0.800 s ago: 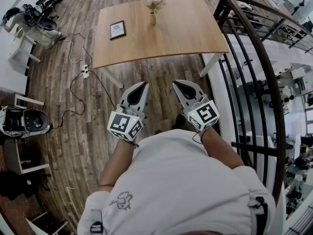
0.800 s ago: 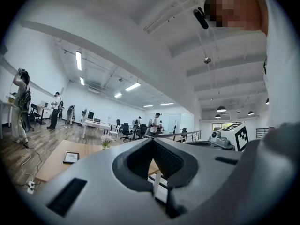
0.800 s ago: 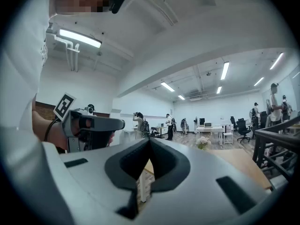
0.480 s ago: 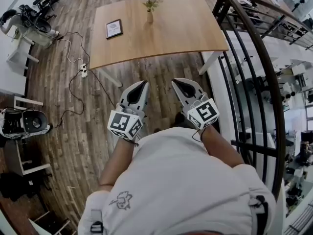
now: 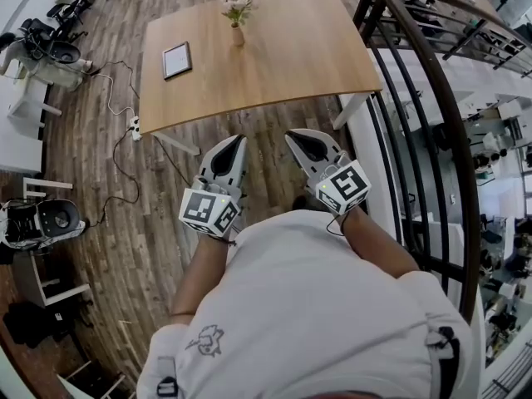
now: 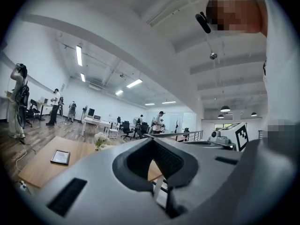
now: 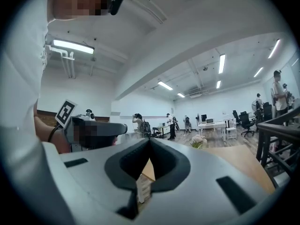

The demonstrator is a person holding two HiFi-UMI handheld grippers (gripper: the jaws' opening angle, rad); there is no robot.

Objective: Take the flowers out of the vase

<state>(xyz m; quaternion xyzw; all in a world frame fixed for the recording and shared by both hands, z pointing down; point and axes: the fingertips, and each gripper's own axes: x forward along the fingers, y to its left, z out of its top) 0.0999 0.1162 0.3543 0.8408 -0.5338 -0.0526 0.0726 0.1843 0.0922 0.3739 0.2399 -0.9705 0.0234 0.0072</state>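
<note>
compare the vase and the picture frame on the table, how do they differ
The vase stands upright; the picture frame lies flat. The vase is narrow, pale and holds flowers; the picture frame is a dark-edged rectangle with a light middle. In the head view the vase sits near the far edge of the table, the picture frame further left and nearer. Both rest on that wooden table, apart from each other.

You worked under bright, even light from ceiling strip lights, with soft shadows on the wooden floor. Every view bowed at its edges, and the left gripper blurred near its lens.
</note>
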